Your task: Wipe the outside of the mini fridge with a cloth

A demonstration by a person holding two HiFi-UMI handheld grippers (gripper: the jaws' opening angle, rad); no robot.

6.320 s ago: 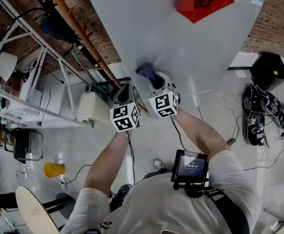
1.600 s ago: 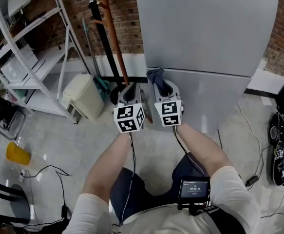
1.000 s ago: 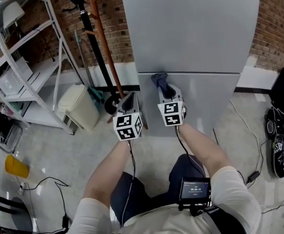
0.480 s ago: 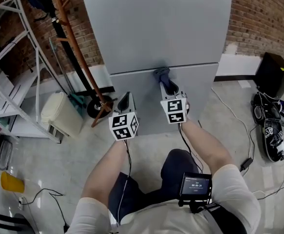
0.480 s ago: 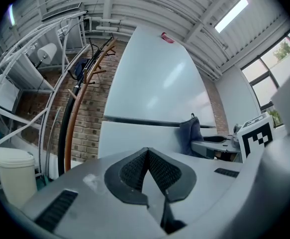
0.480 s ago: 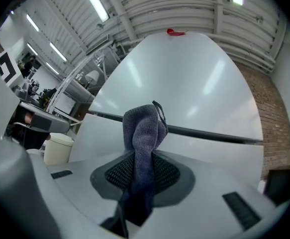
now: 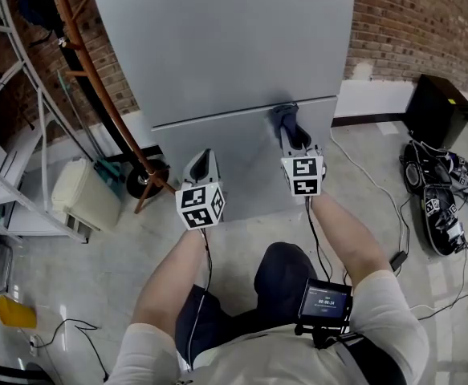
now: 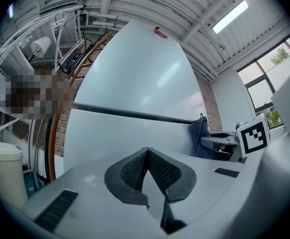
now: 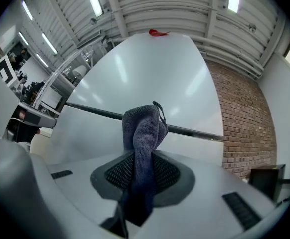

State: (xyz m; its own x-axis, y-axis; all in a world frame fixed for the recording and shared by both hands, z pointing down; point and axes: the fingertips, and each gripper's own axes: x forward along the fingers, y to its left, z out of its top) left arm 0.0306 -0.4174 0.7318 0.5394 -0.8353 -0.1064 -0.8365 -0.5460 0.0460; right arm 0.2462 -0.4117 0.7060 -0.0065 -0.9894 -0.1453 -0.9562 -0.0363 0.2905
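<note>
1. Seen from above, a person stands facing a tall grey fridge (image 7: 217, 46) with a gripper in each hand. The fridge stands on a pale floor against a brick wall (image 7: 410, 22).
2. The fridge front has two doors, parted by a dark seam (image 7: 209, 119) that runs from its left edge to its right edge.
3. The right gripper (image 7: 292, 135) has its jaws clamped on a blue-grey cloth (image 7: 285, 117). In the right gripper view the cloth (image 9: 144, 128) stands up out of the pads as a folded wad, its long axis running the same way as the jaws.
4. The tip of the cloth points at the fridge front, at the seam and close to the front's right edge. Whether it presses on the metal or stops just short cannot be told.
5. The left gripper (image 7: 201, 160) is held before the lower door (image 7: 242, 175), nearer the front's left edge. Its jaws are together with nothing between them, as the left gripper view (image 8: 147, 153) shows.
6. The right gripper is the nearer one to the fridge and the only one carrying the cloth, so the wiping likely falls to it. The bare fridge front lies straight ahead of the cloth tip, to its left, above and below.
</note>
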